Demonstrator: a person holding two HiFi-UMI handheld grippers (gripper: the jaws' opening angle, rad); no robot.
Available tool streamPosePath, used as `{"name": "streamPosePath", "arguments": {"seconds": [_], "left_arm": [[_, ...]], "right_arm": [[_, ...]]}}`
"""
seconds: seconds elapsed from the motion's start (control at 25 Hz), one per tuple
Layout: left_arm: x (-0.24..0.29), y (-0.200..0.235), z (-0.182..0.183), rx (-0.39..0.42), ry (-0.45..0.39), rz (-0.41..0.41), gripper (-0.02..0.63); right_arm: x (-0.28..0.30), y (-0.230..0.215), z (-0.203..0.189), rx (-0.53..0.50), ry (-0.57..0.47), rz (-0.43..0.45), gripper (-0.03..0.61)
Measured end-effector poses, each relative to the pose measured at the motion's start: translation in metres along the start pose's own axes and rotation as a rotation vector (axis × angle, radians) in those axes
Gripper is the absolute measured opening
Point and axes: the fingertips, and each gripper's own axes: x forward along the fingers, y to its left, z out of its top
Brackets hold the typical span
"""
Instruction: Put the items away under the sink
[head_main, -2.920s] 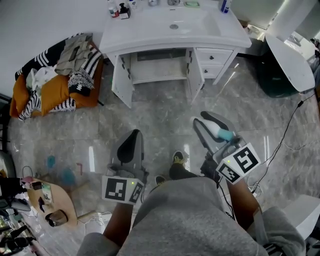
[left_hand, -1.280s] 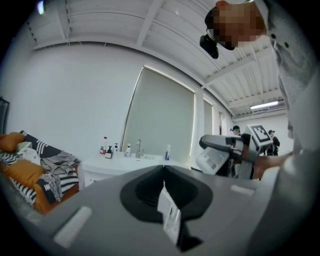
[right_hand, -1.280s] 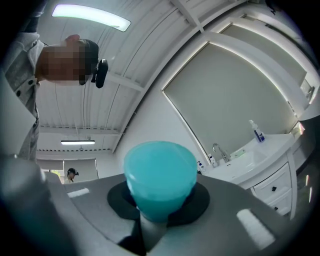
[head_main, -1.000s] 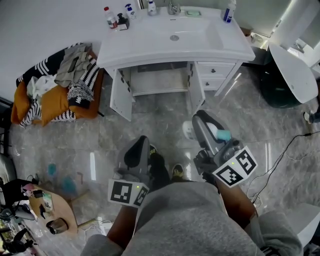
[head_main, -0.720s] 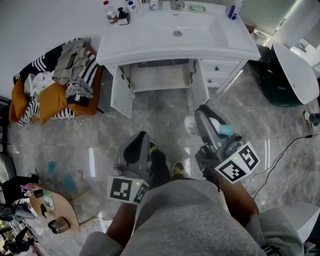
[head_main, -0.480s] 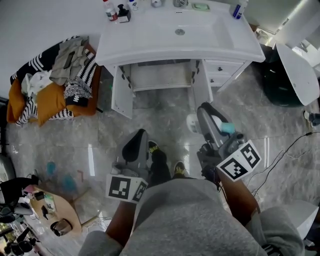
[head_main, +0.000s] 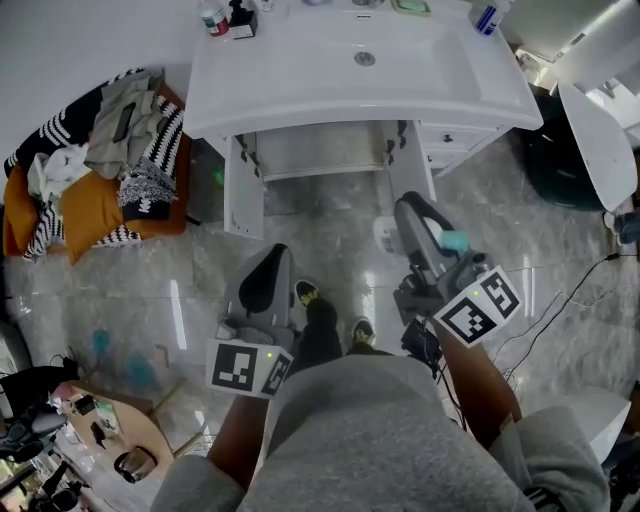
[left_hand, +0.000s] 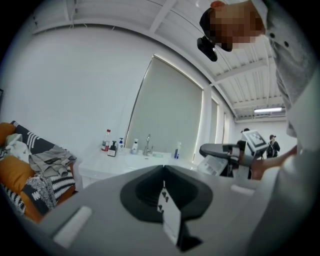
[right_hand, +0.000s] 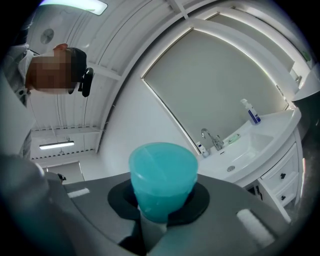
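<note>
My right gripper (head_main: 409, 208) points at the white vanity and is shut on a white bottle (head_main: 384, 236) with a teal cap (head_main: 455, 241). In the right gripper view the teal cap (right_hand: 162, 180) fills the space between the jaws. My left gripper (head_main: 268, 264) is lower left of it, jaws together (left_hand: 163, 170); a thin white strip shows between their inner faces and I cannot tell what it is. The cabinet under the sink (head_main: 320, 150) stands open ahead, both doors swung out, its inside pale and bare as far as I see.
The sink (head_main: 365, 60) tops the vanity, with small bottles (head_main: 215, 18) at its back left. A sofa heaped with clothes (head_main: 90, 170) stands left. A white fixture (head_main: 595, 120) and a floor cable (head_main: 560, 300) lie right. My shoes (head_main: 308, 293) stand on the marble floor.
Both grippers and my feet have moved forward toward the open cabinet. The bottle stays in the right gripper's grip.
</note>
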Motion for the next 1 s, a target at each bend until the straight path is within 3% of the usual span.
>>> {"name": "streamPosePath", "arguments": {"seconds": [0.48,1.0], "left_arm": [[0.018,0.064,-0.004,-0.045,0.023,0.003,0.012],[0.028,0.1,-0.004,-0.075,0.017,-0.025,0.011]], "right_arm": [[0.063,-0.006,-0.021,0.015,0.033,-0.029,0.069],[0.097,0.002,-0.038,0.0,0.046,-0.052,0.069]]}}
